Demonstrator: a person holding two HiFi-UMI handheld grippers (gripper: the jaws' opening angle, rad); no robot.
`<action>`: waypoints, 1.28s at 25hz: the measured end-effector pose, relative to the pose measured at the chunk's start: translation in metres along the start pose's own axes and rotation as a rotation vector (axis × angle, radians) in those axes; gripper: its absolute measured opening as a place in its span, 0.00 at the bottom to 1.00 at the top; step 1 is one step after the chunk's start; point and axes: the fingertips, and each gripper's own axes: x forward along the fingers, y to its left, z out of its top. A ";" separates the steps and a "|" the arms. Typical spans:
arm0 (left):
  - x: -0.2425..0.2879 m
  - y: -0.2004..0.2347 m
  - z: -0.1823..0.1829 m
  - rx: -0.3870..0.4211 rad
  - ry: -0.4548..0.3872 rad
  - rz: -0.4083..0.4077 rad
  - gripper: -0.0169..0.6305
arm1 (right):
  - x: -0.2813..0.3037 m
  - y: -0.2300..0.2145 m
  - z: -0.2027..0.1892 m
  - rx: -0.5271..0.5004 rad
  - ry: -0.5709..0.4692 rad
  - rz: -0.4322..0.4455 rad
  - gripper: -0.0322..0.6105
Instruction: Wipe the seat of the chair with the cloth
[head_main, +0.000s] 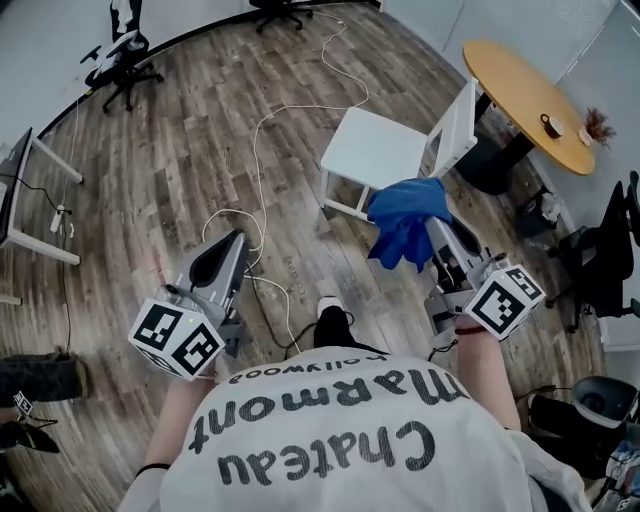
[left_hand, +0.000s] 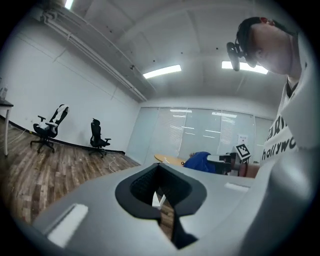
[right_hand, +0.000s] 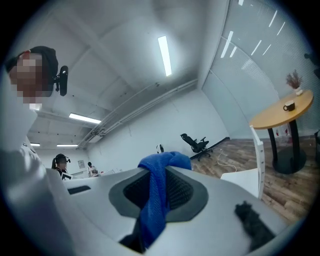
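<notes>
Nearest the camera, the person's white T-shirt (head_main: 330, 440) carries black print reading "Chateau Marmont" and "hollywood". Just ahead, the left gripper (head_main: 228, 250) hangs over the wood-plank floor (head_main: 180, 150), its jaws pressed together with nothing between them. To its right, the right gripper (head_main: 440, 240) pinches the crumpled blue cloth (head_main: 405, 215), which bunches over the jaw tips and trails down between the jaws. The cloth hangs at the near right corner of the seat of the white chair (head_main: 380, 150); whether it touches the seat cannot be told. Beyond the chair's backrest stands a round wooden table (head_main: 520, 85) with a dark cup (head_main: 551, 125) near its right edge.
</notes>
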 end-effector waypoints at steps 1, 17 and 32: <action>0.016 0.005 0.004 0.004 0.000 -0.003 0.04 | 0.014 -0.010 0.005 -0.001 0.003 0.011 0.15; 0.177 0.099 0.055 -0.134 -0.157 -0.033 0.04 | 0.184 -0.138 0.064 -0.040 0.012 0.092 0.15; 0.273 0.253 0.093 -0.147 -0.113 -0.071 0.04 | 0.336 -0.199 0.077 0.043 -0.028 -0.034 0.15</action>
